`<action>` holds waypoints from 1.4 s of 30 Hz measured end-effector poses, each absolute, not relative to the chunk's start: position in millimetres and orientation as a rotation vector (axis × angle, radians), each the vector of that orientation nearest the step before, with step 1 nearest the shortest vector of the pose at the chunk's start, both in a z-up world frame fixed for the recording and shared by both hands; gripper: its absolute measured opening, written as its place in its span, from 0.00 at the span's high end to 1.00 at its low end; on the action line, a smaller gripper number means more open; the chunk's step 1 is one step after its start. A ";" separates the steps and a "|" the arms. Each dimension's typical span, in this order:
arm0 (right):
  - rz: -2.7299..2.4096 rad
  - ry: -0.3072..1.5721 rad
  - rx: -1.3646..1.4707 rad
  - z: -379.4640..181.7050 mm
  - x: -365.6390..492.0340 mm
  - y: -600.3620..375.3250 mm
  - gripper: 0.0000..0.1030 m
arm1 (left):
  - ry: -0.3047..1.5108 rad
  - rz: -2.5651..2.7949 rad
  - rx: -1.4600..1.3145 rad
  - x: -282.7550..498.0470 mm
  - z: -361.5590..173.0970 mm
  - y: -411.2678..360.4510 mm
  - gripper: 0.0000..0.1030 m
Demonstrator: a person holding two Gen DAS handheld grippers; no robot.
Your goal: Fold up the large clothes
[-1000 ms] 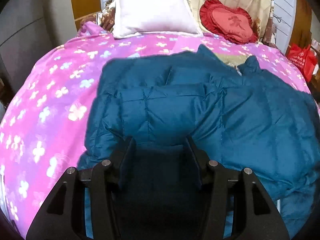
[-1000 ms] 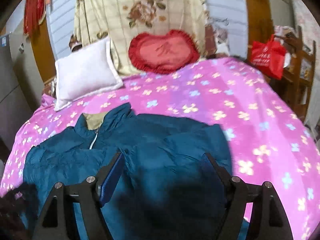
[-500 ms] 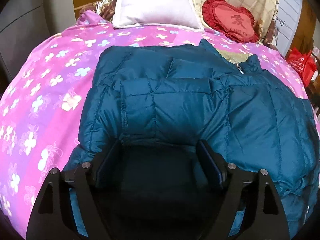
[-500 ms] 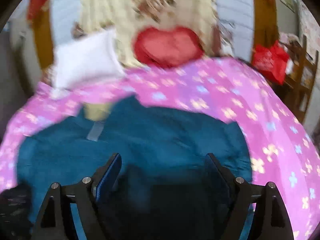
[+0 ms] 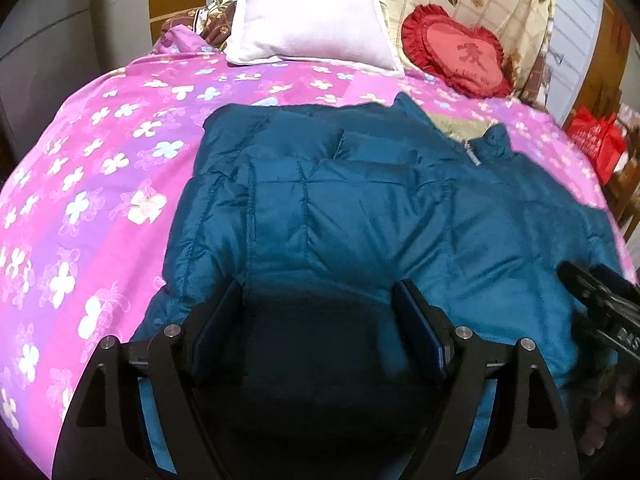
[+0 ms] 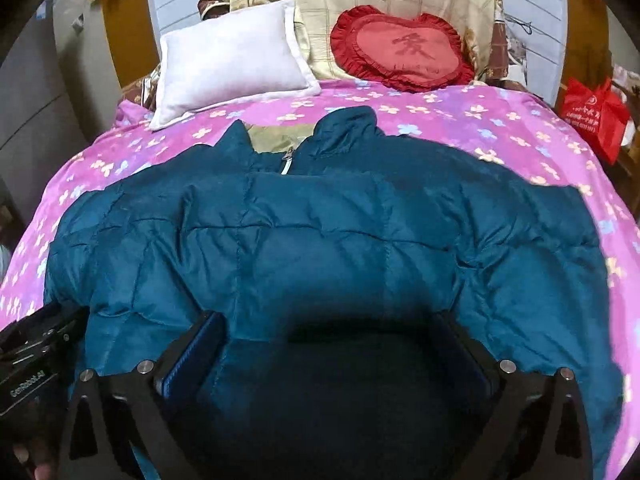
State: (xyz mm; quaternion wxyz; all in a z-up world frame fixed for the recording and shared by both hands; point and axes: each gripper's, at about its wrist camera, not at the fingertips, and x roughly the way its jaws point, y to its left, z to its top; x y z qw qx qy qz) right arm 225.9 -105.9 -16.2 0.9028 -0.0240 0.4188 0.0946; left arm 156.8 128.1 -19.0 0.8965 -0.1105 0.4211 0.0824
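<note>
Jacket (image 6: 328, 236) lies sleeve-folded below the white pillow (image 6: 232, 60), so both wide-spread grippers, left (image 5: 318, 320) and right (image 6: 332, 354), should pinch its near hem evenly.

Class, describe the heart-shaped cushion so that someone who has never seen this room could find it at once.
Start at the bed with the pink flowered cover. At its head, against the cream floral bedding, two cushions sit side by side. The heart-shaped cushion is the red, ruffle-edged one, right of the plain white pillow.
</note>
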 end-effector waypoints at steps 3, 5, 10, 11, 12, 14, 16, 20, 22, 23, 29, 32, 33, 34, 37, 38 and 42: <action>0.159 0.788 -0.059 9.1 194.3 -121.3 0.01 | 0.842 0.153 -0.288 142.6 -7.4 135.3 0.22; 0.167 0.789 -0.049 18.6 167.8 -135.5 0.01 | 0.842 0.138 -0.289 128.1 -3.0 134.6 0.22; 0.146 0.861 -0.091 6.8 95.6 -169.4 0.01 | 0.876 0.062 -0.146 86.2 -5.7 106.4 0.22; 0.146 0.884 -0.110 -0.2 81.8 -174.1 0.01 | 0.894 0.054 -0.122 76.3 -10.1 100.4 0.22; 0.144 0.900 -0.125 -5.7 71.3 -177.9 0.01 | 0.914 0.048 -0.108 68.5 -14.7 97.0 0.22; 0.150 0.958 -0.166 -26.7 49.7 -182.5 0.01 | 0.982 0.041 -0.087 49.1 -29.9 88.2 0.22; 0.160 0.998 -0.151 -48.0 37.1 -189.5 0.00 | 0.970 0.056 -0.051 32.3 -35.5 80.9 0.22; 0.179 0.960 -0.079 -50.8 29.8 -200.9 0.00 | 0.924 0.089 0.023 22.1 -43.0 68.8 0.14; 0.183 0.957 -0.071 -51.6 30.1 -203.1 0.00 | 0.933 0.097 0.002 26.3 -46.1 73.1 0.08; 0.184 0.959 -0.071 -52.0 30.4 -204.3 0.00 | 0.944 0.092 -0.020 29.2 -47.4 75.6 0.05; 0.193 0.967 -0.071 -52.8 33.6 -203.9 0.00 | 0.952 0.112 -0.026 30.9 -48.9 75.9 0.01; 0.185 0.967 -0.084 -54.2 33.7 -200.2 0.00 | 0.956 0.113 -0.031 31.5 -49.3 75.3 0.01; 0.183 0.967 -0.088 -54.4 33.1 -199.5 0.00 | 0.956 0.113 -0.032 31.4 -49.0 76.7 0.01; 0.182 0.967 -0.090 -54.7 32.8 -199.0 0.00 | 0.956 0.112 -0.034 31.2 -48.9 76.5 0.01; 0.183 0.967 -0.093 -54.8 32.1 -197.6 0.00 | 0.955 0.112 -0.038 30.9 -48.6 77.7 0.01; 0.181 0.966 -0.096 -54.4 31.4 -196.8 0.00 | 0.956 0.110 -0.040 31.8 -48.4 79.3 0.01; 0.177 0.945 -0.062 -39.7 14.2 -204.2 0.00 | 0.974 0.081 -0.043 16.1 -36.2 84.4 0.01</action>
